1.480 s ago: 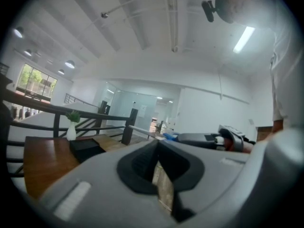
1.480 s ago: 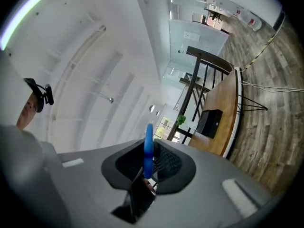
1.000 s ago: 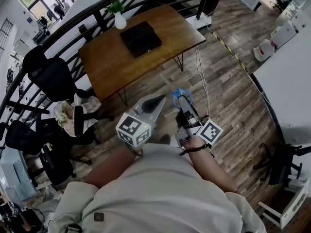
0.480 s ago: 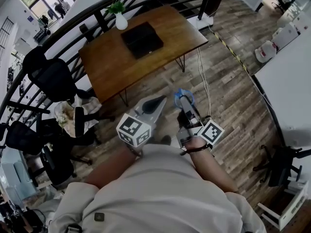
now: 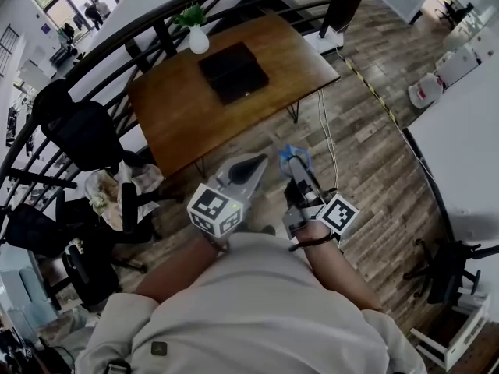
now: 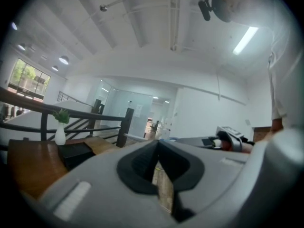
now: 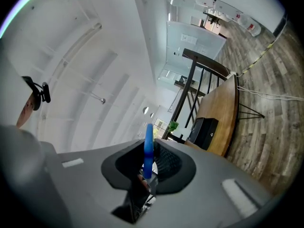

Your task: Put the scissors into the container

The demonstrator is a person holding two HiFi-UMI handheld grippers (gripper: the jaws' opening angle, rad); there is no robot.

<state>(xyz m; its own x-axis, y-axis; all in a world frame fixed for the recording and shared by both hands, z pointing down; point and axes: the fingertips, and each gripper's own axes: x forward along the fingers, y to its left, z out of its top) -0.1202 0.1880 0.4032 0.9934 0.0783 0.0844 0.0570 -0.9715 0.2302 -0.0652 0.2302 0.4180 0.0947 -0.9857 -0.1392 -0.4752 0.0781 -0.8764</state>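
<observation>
1. The person stood over a wooden floor (image 5: 374,139), with one pair of tongs in each hand, both held out in front of the body and pointing about level.
2. The right tongs (image 5: 291,162) were clamped on the scissors (image 5: 299,153). The blue handle stood up between the pads and stuck out past the tips.
3. The scissors were in the air over the floor, well apart from the desk (image 5: 175,111).
4. The left tongs (image 5: 257,160) were closed with nothing between them. They hung just beside the right tongs, to their left.
5. On the desk lay a black box (image 5: 232,71), near its far edge. A white vase (image 5: 199,42) with a green plant (image 5: 190,14) stood just beyond it.
6. A dark railing (image 5: 117,31) curved behind the desk, and black chairs (image 5: 78,131) stood to its left.
7. White cables (image 5: 326,142) ran across the floor to the right of the desk.
</observation>
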